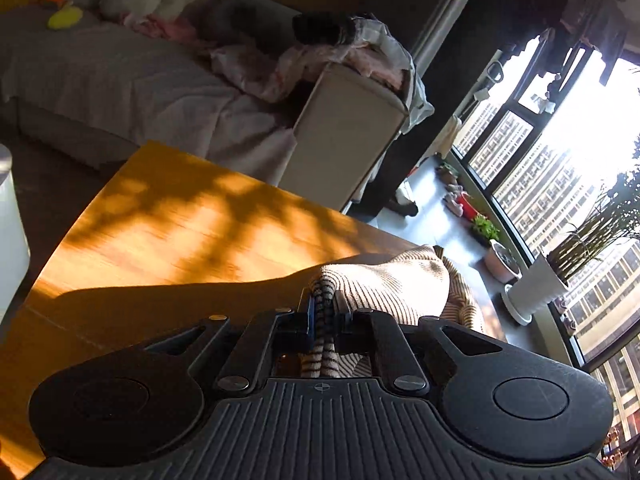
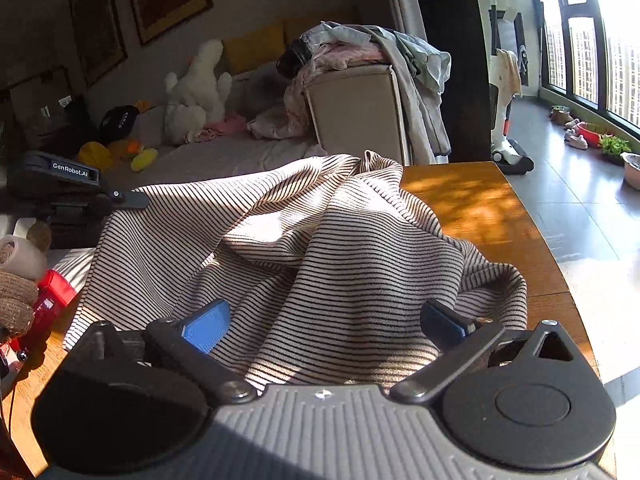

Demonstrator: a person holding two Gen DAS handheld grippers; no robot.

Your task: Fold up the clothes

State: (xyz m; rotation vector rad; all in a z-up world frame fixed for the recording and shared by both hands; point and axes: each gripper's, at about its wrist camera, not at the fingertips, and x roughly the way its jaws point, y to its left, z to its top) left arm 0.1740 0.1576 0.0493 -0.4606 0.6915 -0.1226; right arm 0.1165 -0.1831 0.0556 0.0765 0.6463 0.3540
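One bunched edge of the striped top (image 2: 320,240) sits pinched in the left tool (image 1: 324,312); the right tool (image 2: 324,324), gaping just above loose folds, could snag several layers.

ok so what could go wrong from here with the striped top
1. The left gripper pinches only a bunched edge of the striped top, so it may slip when pulled.
2. The right gripper is open with the cloth heaped between its jaws; closing could catch several layers.
3. The top lies crumpled near the wooden table edge and may slide off.
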